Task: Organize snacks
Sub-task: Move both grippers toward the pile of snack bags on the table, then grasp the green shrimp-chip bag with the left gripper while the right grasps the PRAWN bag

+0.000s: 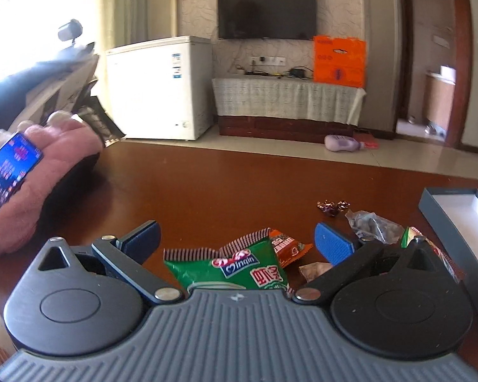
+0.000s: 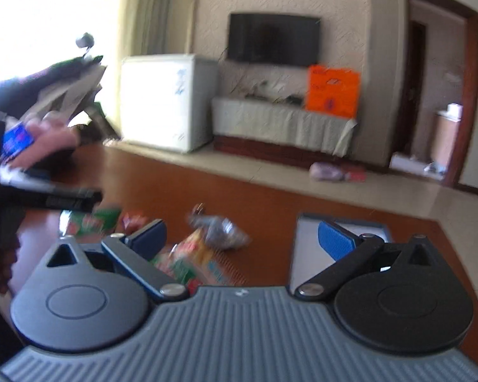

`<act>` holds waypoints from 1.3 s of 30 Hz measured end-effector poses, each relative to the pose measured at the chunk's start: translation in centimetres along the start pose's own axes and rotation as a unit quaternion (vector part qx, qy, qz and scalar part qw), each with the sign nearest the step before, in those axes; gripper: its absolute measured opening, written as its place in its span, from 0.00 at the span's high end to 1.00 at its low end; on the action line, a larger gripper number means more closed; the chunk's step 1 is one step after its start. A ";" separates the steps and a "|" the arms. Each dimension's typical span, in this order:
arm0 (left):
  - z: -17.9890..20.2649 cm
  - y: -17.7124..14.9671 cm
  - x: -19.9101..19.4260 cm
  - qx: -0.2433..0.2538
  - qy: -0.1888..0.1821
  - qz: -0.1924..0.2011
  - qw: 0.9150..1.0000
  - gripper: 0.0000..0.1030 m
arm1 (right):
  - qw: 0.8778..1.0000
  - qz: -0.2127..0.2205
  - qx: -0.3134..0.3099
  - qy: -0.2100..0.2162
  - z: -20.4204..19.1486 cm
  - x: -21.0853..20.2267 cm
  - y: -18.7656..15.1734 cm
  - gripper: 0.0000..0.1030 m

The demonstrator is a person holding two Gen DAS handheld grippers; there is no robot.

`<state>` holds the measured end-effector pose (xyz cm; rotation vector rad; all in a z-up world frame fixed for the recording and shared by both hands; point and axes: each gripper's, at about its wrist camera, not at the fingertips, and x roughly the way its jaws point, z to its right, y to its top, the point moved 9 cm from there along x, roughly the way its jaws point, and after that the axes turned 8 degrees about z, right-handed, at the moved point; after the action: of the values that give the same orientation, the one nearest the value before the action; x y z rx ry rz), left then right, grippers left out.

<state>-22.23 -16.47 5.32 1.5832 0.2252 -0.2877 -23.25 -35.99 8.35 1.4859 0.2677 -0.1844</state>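
Note:
Several snack packets lie on a dark wooden table (image 1: pixel 207 184). A green shrimp-chip bag (image 1: pixel 235 270) sits between the fingers of my open left gripper (image 1: pixel 239 242). An orange packet (image 1: pixel 286 245), a grey wrapper (image 1: pixel 374 222) and dark wrapped candies (image 1: pixel 333 207) lie beyond it. An open dark-blue box (image 1: pixel 455 219) with a white inside stands at the right. My right gripper (image 2: pixel 242 238) is open above a red-green packet (image 2: pixel 191 264), with the grey wrapper (image 2: pixel 221 229) ahead and the box (image 2: pixel 309 254) under its right finger. The right wrist view is blurred.
A pink plush item (image 1: pixel 47 165) with a lit phone (image 1: pixel 6 172) on it lies at the table's left. My left gripper's body (image 2: pixel 47 197) shows at the left of the right wrist view. Beyond the table are a white freezer (image 1: pixel 159 89) and a TV stand (image 1: pixel 286 98).

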 end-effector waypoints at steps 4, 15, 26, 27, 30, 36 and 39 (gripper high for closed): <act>0.3 -0.8 0.0 -0.007 -0.003 -0.014 1.000 0.00 | 0.998 -0.042 -0.028 0.022 -2.1 1.8 -2.0 0.00; -2.2 -1.3 2.6 -0.026 -0.006 -0.054 0.998 0.00 | 0.993 -0.075 -0.070 0.053 -4.8 4.8 -4.5 0.00; -1.7 -4.5 5.4 -0.015 -0.025 -0.103 0.994 0.00 | 0.989 -0.112 -0.081 0.057 -4.7 7.4 -5.8 0.00; -1.7 -4.9 5.7 -0.008 -0.024 -0.111 0.993 0.00 | 0.988 -0.114 -0.084 0.059 -4.8 7.6 -6.0 0.00; -1.9 -6.1 6.5 -0.007 -0.021 -0.135 0.991 0.00 | 0.987 -0.117 -0.092 0.059 -5.2 8.3 -6.0 0.00; -1.7 -7.4 9.3 0.016 -0.030 -0.148 0.988 0.00 | 0.986 -0.124 -0.097 0.056 -5.0 9.9 -6.1 0.00; -2.2 -6.5 10.5 -0.008 -0.034 -0.139 0.990 0.00 | 0.986 -0.131 -0.085 0.056 -4.3 10.4 -6.1 0.00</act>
<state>-14.28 -14.41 -4.15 1.5222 0.3943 -0.5545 -15.26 -31.77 -0.72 1.2893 0.5587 -0.2818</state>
